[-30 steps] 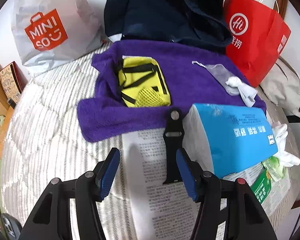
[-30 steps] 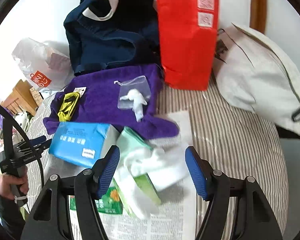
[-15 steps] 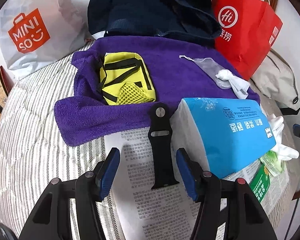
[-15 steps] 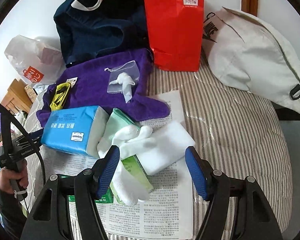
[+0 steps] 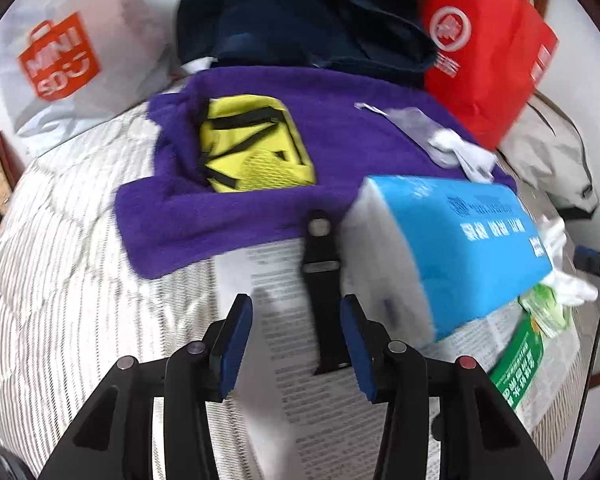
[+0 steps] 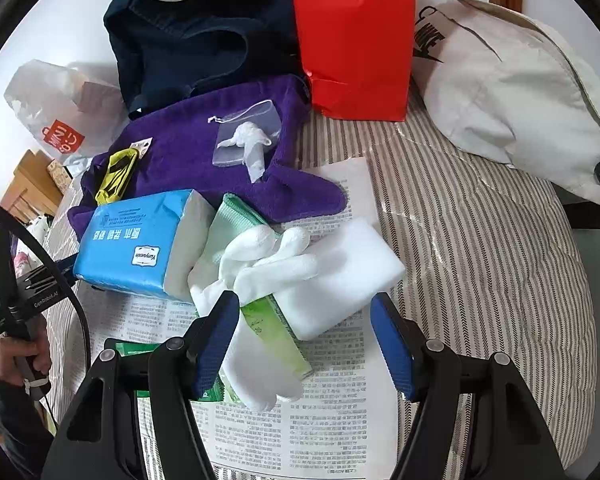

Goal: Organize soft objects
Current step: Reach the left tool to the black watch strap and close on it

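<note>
A purple towel (image 5: 340, 148) lies on a striped bed, with a yellow pouch (image 5: 252, 152) and a clear bag of white cloth (image 6: 248, 136) on it. A blue tissue pack (image 5: 456, 248) lies on newspaper beside a black watch strap (image 5: 324, 280). My left gripper (image 5: 296, 340) is open, its fingertips on either side of the strap's near end. My right gripper (image 6: 304, 340) is open over white gloves (image 6: 268, 264), a white sponge block (image 6: 348, 276) and a green packet (image 6: 276, 332). The towel (image 6: 204, 160) and blue pack (image 6: 140, 240) also show in the right wrist view.
A red paper bag (image 6: 356, 36), a navy tote bag (image 6: 196, 28), a white Miniso bag (image 5: 60, 60) and a beige Nike bag (image 6: 512, 92) stand along the wall. Newspaper (image 6: 308, 420) covers the near bed. Wooden furniture (image 6: 28, 184) stands at the left.
My left gripper has closed in on the black strap, which now lies between its fingertips. My right gripper has moved forward and down over the gloves and sponge. Both stay open.
</note>
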{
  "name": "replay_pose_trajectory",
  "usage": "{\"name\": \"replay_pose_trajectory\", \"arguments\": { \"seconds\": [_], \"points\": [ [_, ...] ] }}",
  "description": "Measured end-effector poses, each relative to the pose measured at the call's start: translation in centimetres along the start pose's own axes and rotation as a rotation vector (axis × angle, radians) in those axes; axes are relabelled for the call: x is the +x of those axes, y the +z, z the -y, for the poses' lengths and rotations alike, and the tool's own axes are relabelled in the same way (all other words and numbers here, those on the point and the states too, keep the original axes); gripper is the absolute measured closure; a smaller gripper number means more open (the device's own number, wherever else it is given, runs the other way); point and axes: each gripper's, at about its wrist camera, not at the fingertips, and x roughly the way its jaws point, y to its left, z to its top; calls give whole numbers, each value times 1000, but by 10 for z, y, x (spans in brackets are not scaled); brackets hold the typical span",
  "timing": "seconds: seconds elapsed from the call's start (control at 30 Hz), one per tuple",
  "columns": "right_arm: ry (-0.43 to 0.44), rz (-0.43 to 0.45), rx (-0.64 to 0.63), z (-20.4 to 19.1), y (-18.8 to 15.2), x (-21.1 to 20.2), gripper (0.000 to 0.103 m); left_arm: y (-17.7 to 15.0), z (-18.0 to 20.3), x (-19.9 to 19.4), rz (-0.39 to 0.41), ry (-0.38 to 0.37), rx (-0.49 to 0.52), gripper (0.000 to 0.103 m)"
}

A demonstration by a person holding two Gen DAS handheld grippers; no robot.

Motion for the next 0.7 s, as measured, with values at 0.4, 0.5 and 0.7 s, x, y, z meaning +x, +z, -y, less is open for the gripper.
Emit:
{"name": "replay_pose_trajectory", "arguments": {
  "seconds": [0.4, 0.5, 0.7],
  "points": [
    [-3, -11, 1, -1, -5, 1, 36, -18, -2, -4, 12, 138, 14, 53],
    [3, -9, -4, -3, -6, 0, 36, -20, -9, -12, 37, 127, -11, 55],
    [7, -17, -7, -5, -8, 3, 36, -10, 8, 1, 14, 115, 73, 55]
  ]
}}
